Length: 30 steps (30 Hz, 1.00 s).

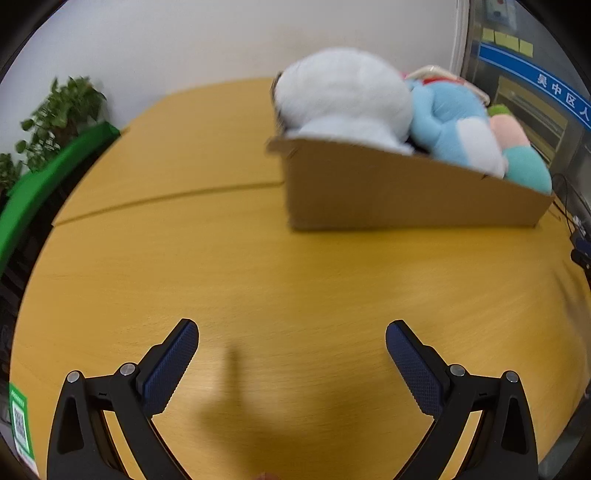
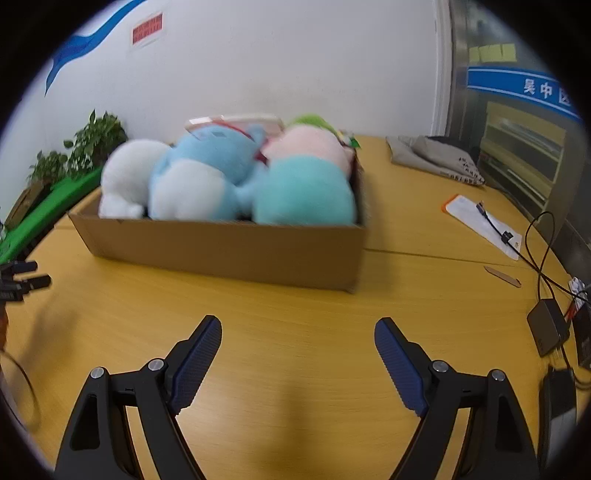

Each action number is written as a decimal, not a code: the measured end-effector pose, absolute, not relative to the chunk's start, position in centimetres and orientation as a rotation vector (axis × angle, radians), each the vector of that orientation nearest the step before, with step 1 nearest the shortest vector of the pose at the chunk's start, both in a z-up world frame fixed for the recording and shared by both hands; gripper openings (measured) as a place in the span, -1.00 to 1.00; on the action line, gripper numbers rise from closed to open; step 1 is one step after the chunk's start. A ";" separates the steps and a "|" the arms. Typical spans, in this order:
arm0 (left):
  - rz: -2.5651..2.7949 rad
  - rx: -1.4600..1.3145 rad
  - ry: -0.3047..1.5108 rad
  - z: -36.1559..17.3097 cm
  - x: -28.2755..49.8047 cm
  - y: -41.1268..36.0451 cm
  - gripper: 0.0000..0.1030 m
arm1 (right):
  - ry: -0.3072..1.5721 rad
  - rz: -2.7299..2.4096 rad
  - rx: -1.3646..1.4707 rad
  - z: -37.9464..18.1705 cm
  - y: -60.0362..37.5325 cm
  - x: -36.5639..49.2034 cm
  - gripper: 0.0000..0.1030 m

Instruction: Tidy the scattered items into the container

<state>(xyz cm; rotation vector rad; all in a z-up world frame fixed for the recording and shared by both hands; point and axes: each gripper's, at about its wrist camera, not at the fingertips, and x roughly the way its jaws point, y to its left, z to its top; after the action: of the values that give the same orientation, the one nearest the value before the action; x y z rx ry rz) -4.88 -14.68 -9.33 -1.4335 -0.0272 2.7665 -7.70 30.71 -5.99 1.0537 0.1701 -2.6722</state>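
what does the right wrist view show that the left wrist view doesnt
Only the right wrist view shows the grey folded cloth, the white sheet, the small dark box with cables, and the red wall sign. Only the left wrist view shows the green QR sticker. Both share the cardboard box full of plush toys, the wooden table, the plants, and an open, empty gripper: left gripper, right gripper.

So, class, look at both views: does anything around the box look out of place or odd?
The cardboard box is overfull: the soft toys bulge well above its rim. A small brown strip lies loose on the table to the box's right. Both grippers, left and right, are open and empty.
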 end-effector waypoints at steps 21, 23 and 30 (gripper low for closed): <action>2.532 -1.286 0.185 -12.5 -10.7 -24.6 1.00 | 0.399 -2.244 1.133 -10.6 36.8 -12.9 1.00; 2.529 -1.284 0.187 -12.6 -10.9 -24.9 1.00 | 0.404 -2.245 1.129 -10.6 36.8 -12.8 1.00; 2.530 -1.284 0.193 -12.3 -10.9 -24.0 1.00 | 0.406 -2.247 1.132 -10.6 36.7 -13.2 1.00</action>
<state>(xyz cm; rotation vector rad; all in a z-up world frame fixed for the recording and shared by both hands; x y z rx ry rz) -10.88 -23.99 -12.29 -1.2844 0.1931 2.5295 -13.24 36.72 -10.64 1.1319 0.4061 -2.2470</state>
